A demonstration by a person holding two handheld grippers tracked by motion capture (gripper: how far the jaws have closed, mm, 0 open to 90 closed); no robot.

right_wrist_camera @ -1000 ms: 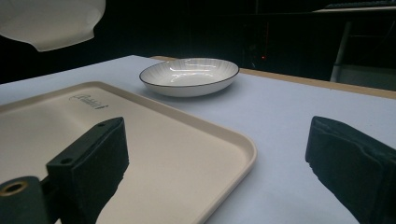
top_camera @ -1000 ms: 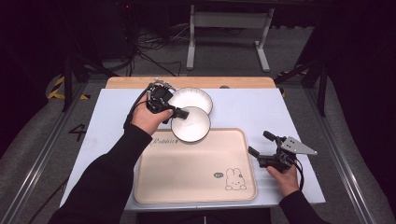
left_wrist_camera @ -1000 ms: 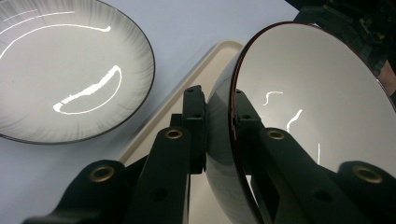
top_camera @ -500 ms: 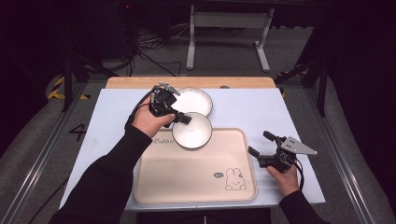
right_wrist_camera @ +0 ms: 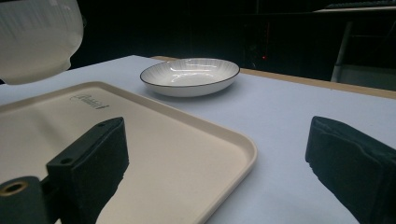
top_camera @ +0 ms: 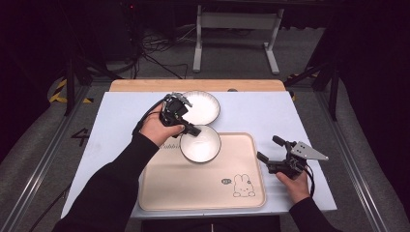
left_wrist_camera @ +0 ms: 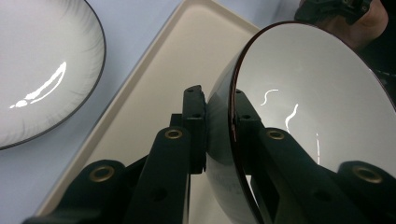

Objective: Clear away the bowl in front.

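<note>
Now the left gripper (top_camera: 191, 129) clamps the bowl (top_camera: 200, 144) by its rim above the tray (top_camera: 203, 193); lowering comes next, while the right gripper (top_camera: 270, 150) idles wide open.

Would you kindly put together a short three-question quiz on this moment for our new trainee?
1. True or false: the left gripper is shut on the rim of the bowl.
2. Multiple choice: where is the bowl? A) resting on the plate; B) held above the far edge of the tray; C) on the floor.
3. Short answer: how do the jaws of the right gripper stand, and do they hold anything?

Key
1. True: in the left gripper view one jaw is inside the rim and one outside.
2. B.
3. They stand apart and hold nothing, beside the tray's right edge.
</note>
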